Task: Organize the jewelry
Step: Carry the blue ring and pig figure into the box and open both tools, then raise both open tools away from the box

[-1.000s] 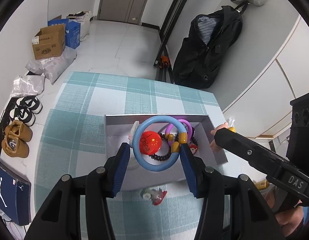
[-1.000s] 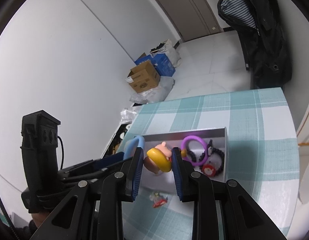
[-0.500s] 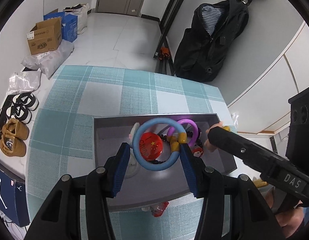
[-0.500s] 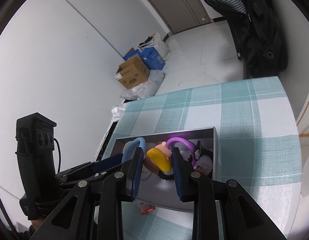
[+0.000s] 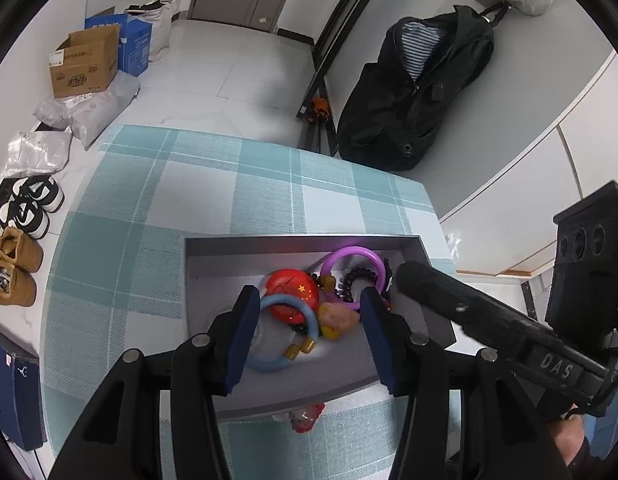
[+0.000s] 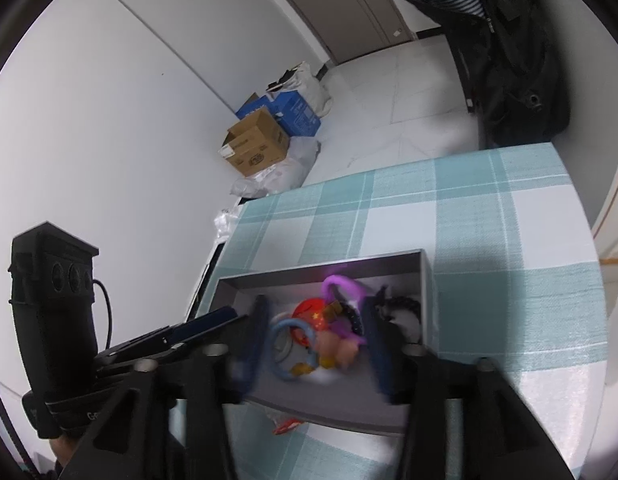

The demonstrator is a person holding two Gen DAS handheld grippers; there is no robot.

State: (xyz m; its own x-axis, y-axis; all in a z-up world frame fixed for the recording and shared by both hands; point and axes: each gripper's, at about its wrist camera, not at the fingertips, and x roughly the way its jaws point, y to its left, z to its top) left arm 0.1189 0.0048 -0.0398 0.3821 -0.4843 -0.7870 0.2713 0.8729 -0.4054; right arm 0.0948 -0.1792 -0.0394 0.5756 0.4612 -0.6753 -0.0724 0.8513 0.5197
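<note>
The left wrist view is sharp and shows the left tongs point(image 5: 307, 330) spread wide above a grey tray point(image 5: 393, 378) on the table point(image 5: 121, 240), which wears a teal checked cloth; nothing is pinched between its blue pads. In that view the right tongs enter from 3 o'clock as a dark arm whose tip reaches over the tray's right side. The right wrist view is blurred with motion, yet it shows the right tongs point(image 6: 315, 342) also spread apart and holding nothing, hanging over the same tray point(image 6: 337, 404), with the left tongs coming in from 9 o'clock. Inside the tray lies a heap of jewelry: a light blue ring point(image 5: 287, 332) at 7 o'clock of the heap, strung with small amber beads, a red ball point(image 5: 293, 292) with yellow stars resting against it, a purple ring point(image 5: 355, 258) toward 1 o'clock, a dark beaded bracelet point(image 5: 357, 280) under the purple ring, and a pinkish figurine point(image 5: 339, 318) with a yellow part touching the blue ring. Only the right wrist view shows a second dark piece point(image 6: 403, 308) in the tray's right corner. A small red and white trinket point(image 5: 307, 418) lies on the cloth just outside the tray's near wall.
</note>
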